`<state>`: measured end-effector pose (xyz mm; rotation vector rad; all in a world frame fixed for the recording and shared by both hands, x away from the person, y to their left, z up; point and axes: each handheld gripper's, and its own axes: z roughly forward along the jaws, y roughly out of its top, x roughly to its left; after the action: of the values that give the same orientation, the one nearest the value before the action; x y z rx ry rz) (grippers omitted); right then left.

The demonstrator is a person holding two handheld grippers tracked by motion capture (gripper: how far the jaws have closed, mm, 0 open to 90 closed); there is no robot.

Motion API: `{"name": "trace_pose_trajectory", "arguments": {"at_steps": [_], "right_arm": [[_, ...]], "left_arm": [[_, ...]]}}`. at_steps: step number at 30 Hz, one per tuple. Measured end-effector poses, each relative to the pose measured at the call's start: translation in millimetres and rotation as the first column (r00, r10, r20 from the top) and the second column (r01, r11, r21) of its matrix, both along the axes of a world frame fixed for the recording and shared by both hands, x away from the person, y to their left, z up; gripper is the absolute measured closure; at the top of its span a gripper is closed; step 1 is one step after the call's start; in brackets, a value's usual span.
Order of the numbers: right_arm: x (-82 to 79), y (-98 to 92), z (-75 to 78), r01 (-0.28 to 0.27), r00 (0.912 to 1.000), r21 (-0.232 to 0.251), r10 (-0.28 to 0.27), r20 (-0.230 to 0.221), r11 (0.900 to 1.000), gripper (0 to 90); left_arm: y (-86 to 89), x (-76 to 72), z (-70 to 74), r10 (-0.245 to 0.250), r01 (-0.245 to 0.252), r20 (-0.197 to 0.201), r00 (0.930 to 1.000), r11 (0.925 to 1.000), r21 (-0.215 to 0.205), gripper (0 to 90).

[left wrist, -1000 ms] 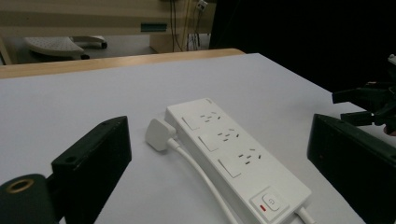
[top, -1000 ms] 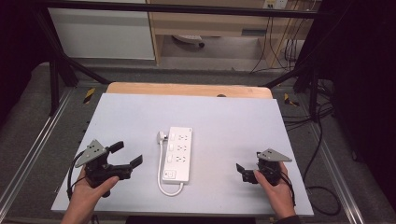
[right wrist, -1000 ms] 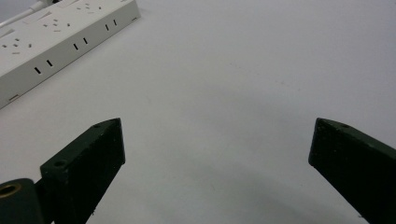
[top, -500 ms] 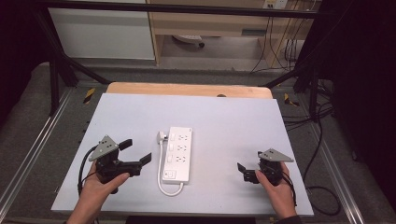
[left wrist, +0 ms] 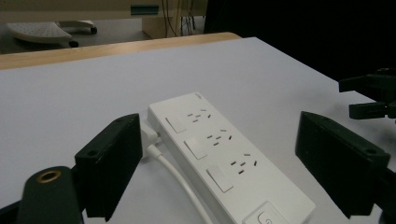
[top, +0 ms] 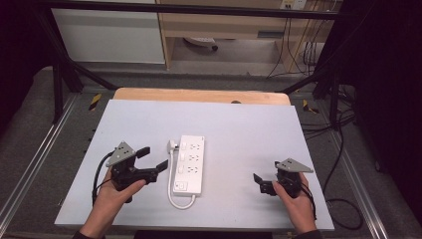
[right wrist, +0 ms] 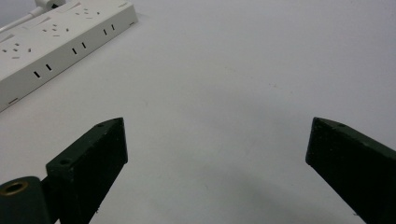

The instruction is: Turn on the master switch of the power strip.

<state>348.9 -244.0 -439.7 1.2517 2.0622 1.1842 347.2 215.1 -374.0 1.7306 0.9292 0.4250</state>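
Note:
A white power strip (top: 189, 162) lies flat at the middle of the table, its white cable (top: 171, 191) looping from the near end round to a plug (top: 171, 145) beside its far left corner. My left gripper (top: 153, 158) is open just left of the strip, jaws pointing at it, apart from it. In the left gripper view the strip (left wrist: 233, 179), the plug (left wrist: 149, 135) and the cable (left wrist: 180, 184) lie between and beyond the wide jaws of the left gripper (left wrist: 217, 140). My right gripper (top: 266, 172) stands open near the front right; the right gripper (right wrist: 217, 135) holds nothing, the strip (right wrist: 51, 39) far off.
The pale table top (top: 249, 129) has a wooden strip (top: 199, 95) along its far edge. Metal rails and dark frame legs run along both sides. Cables (top: 343, 149) hang off the right. The right gripper's jaws (left wrist: 373, 93) appear at the edge of the left gripper view.
My left gripper has moved right and a little forward, closing in on the power strip's left side. The right gripper has stayed put.

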Motion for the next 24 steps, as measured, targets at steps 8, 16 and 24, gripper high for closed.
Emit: {"name": "trace_pose_trajectory", "arguments": {"at_steps": [8, 16, 24], "right_arm": [[-0.1, 0.3, 0.4, 0.0, 1.0, -0.004, 0.0, 0.001, 1.0, 5.4], [-0.3, 0.3, 1.3, -0.008, 1.0, -0.006, 0.008, 0.006, 1.0, 5.0], [-0.5, 1.5, 1.5, -0.006, 1.0, -0.006, 0.006, 0.001, 1.0, 4.9]], "left_arm": [[-6.9, 2.8, 1.8, -0.003, 0.003, 0.01, 0.9999, 1.0, 0.009, 18.5], [-13.1, 4.7, -2.5, -0.02, 0.019, 0.013, 0.9997, 0.9986, 0.05, 30.7], [-13.2, 6.8, -10.9, -0.024, 0.025, -0.013, 0.9996, 0.9978, 0.061, 40.4]]}}
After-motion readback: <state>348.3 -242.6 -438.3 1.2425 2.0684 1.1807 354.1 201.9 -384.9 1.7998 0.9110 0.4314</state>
